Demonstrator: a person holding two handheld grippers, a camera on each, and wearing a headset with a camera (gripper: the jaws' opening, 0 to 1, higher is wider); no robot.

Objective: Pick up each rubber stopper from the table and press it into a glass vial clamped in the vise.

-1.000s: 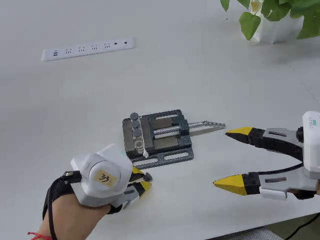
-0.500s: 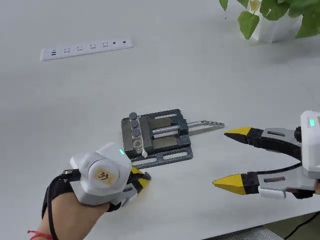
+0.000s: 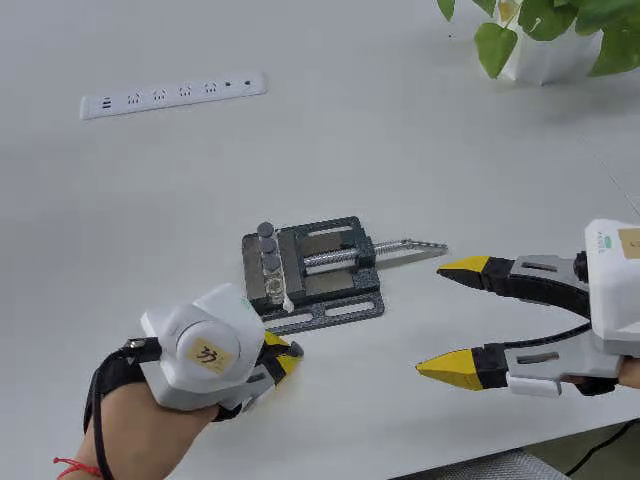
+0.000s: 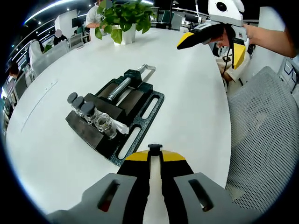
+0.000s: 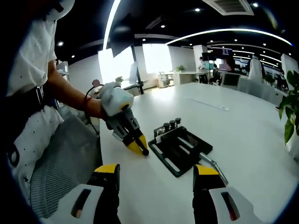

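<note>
A dark vise stands mid-table and clamps a row of glass vials. Three of them carry dark stoppers, and the nearest vial is unstoppered, clearest in the left gripper view. My left gripper sits just in front of the vise, shut on a small dark rubber stopper at its yellow tips. To the right of the vise, my right gripper hangs open with nothing between its jaws. From the right gripper view, the left gripper points at the vise.
A white power strip lies at the far left and a potted plant at the far right corner. The vise handle sticks out rightwards. A grey mesh chair is beside the table's near edge.
The left gripper's jaws have closed on the stopper that lay at its tips. The right gripper has drifted slightly left toward the vise.
</note>
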